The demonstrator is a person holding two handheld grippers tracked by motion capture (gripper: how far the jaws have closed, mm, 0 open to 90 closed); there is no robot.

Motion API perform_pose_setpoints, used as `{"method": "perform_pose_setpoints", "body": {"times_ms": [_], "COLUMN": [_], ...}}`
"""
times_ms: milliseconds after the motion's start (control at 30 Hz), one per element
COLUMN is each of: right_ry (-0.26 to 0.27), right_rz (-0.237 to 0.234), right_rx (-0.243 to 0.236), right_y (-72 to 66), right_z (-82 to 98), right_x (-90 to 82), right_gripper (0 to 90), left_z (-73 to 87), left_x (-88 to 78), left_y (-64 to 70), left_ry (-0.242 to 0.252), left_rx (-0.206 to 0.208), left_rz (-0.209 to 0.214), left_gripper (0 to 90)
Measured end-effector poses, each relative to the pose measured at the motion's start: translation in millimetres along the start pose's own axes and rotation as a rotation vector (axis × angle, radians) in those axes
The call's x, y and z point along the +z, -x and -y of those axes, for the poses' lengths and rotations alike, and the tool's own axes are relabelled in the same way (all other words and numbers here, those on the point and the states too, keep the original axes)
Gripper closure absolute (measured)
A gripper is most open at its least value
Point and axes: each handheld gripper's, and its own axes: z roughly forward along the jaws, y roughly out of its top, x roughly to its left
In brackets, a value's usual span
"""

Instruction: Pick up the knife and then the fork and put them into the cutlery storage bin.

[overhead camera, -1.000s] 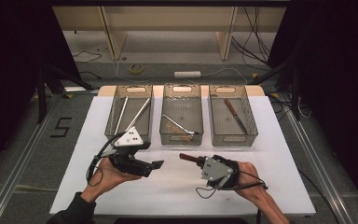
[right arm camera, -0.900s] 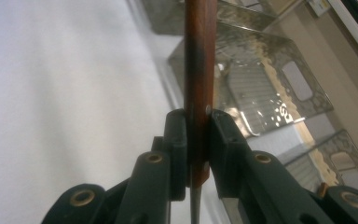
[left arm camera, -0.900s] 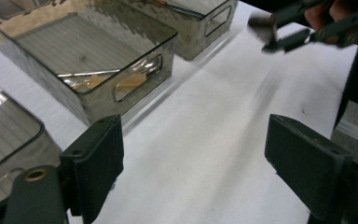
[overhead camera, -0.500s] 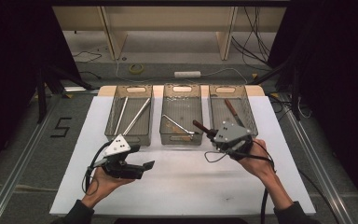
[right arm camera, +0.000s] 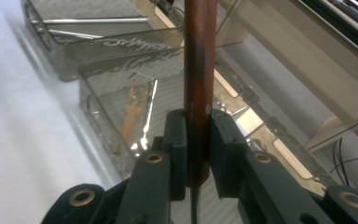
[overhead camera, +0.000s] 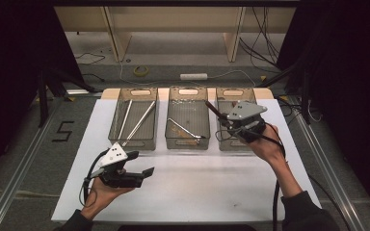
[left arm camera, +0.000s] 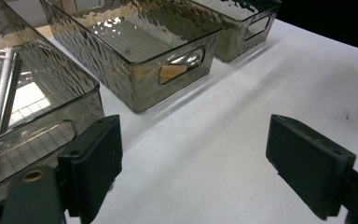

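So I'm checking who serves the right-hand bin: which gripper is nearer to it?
Right. The right gripper, clamping a brown-handled tool, hovers over the right-hand bin. The left gripper hangs open near the left bin, two bins away.

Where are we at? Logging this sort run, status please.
Right gripper shut on wooden-handled tool, held over right bin. Left gripper open above white mat. Nothing in the way.

A white worktop [overhead camera: 197,192] stands on a grey carpeted floor [overhead camera: 24,159] marked with a black "5" [overhead camera: 63,131]. Beyond it lies a pale wooden frame [overhead camera: 173,24] with cables [overhead camera: 96,60], a yellow tape roll [overhead camera: 141,70] and a white power strip [overhead camera: 193,76] — black curtains [overhead camera: 9,57] darken both sides.
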Motion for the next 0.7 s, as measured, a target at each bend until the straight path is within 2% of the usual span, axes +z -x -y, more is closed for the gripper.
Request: {"method": "perform_pose_setpoints", "body": {"times_ms": [167, 433, 700], "right_ry": [-0.009, -0.026, -0.061], "right_rz": [0.013, 0.039, 0.057], "right_rx": [0.034, 0.095, 0.194], "right_y": [14.2, 35.3, 52.5], "right_z": [-3.3, -4.0, 5.9], "right_x": [8.7, 25.0, 44.3], "right_gripper": [78.6, 78.6, 78.6], "left_z": [0.9, 1.9, 2.3], "left_x": [-1.1, -3.1, -2.3], "left_y": [1.6, 2.2, 3.9], "left_ry": [0.003, 0.01, 0.006], "left_rx": [0.013, 0.011, 0.02], "left_rz": [-0.01, -0.024, -0.023], "left_gripper": [17.7, 17.3, 17.1]}}
